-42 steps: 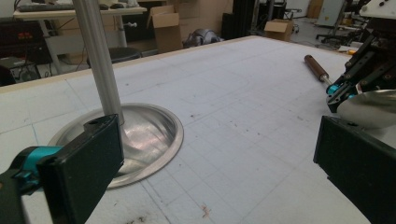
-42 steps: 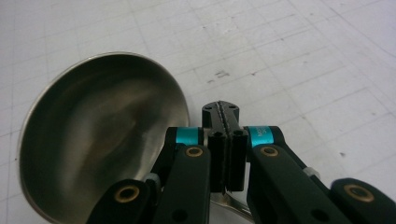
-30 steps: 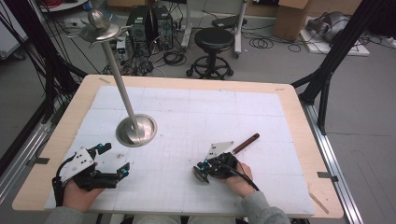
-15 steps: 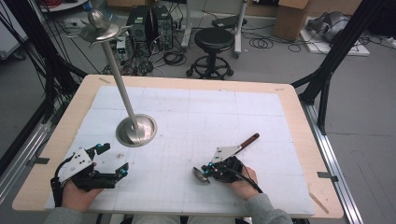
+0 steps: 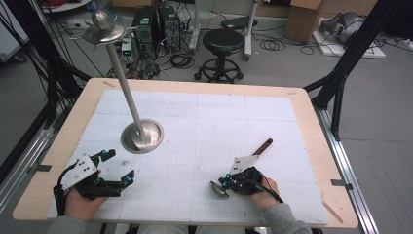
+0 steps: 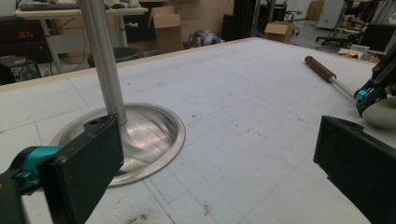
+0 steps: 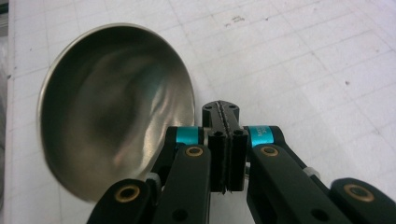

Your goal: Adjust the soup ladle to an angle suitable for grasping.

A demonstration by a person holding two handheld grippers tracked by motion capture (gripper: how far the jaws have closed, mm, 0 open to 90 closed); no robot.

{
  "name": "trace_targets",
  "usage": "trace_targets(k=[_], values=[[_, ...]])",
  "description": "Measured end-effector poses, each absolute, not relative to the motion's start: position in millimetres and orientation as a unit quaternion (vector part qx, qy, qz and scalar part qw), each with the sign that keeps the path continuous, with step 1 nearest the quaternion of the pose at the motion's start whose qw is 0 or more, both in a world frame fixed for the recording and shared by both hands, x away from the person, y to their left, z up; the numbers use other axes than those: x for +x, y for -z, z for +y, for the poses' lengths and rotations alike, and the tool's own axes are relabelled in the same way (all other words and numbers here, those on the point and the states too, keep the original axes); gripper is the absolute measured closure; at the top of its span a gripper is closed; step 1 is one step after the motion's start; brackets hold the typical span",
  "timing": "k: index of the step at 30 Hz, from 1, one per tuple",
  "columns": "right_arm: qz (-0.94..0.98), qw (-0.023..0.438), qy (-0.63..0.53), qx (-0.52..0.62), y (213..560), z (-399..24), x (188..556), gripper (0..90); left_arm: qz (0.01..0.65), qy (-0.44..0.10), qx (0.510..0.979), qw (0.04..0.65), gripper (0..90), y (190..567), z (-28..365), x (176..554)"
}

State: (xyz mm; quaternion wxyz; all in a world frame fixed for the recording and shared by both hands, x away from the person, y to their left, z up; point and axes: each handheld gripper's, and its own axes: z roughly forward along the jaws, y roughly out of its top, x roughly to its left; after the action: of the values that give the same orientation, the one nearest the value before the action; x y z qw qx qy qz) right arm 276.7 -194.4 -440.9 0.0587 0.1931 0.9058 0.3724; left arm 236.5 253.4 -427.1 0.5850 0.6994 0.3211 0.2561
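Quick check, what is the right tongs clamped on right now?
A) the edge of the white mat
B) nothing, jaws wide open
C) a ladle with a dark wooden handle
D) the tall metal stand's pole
C: in the high view the right tongs are shut on the ladle, its steel bowl just past the jaws and its dark handle trailing behind; the right gripper view shows the jaws pressed together beside that bowl.

Your right gripper (image 5: 225,183) sits at the table's (image 5: 302,114) 5 o'clock, shut on the long metal ladle with a dark wooden handle (image 5: 263,146). The bowl lies at the gripper's 8 o'clock, the handle at 1 o'clock. The tall silver metal stand with a round base (image 5: 142,136) is at 10 o'clock. Your left gripper (image 5: 118,166) sits at 7 o'clock, near that base.
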Motion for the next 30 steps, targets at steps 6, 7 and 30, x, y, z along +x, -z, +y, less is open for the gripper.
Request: trace_targets(k=[6,7,30], values=[[0.909,0.054,-0.363,0.195,439.2,-203.5,272.9,90.0,0.322,-0.256,0.698,0.586,2.0,427.2,252.9,236.8],[0.911,0.058,-0.360,0.193,438.7,-204.7,272.5,90.0,0.322,-0.256,0.698,0.586,2.0,427.0,252.8,236.9],[0.919,0.051,-0.332,0.205,433.3,-238.7,258.5,90.0,0.314,-0.252,0.698,0.592,2.0,425.5,253.0,235.7]])
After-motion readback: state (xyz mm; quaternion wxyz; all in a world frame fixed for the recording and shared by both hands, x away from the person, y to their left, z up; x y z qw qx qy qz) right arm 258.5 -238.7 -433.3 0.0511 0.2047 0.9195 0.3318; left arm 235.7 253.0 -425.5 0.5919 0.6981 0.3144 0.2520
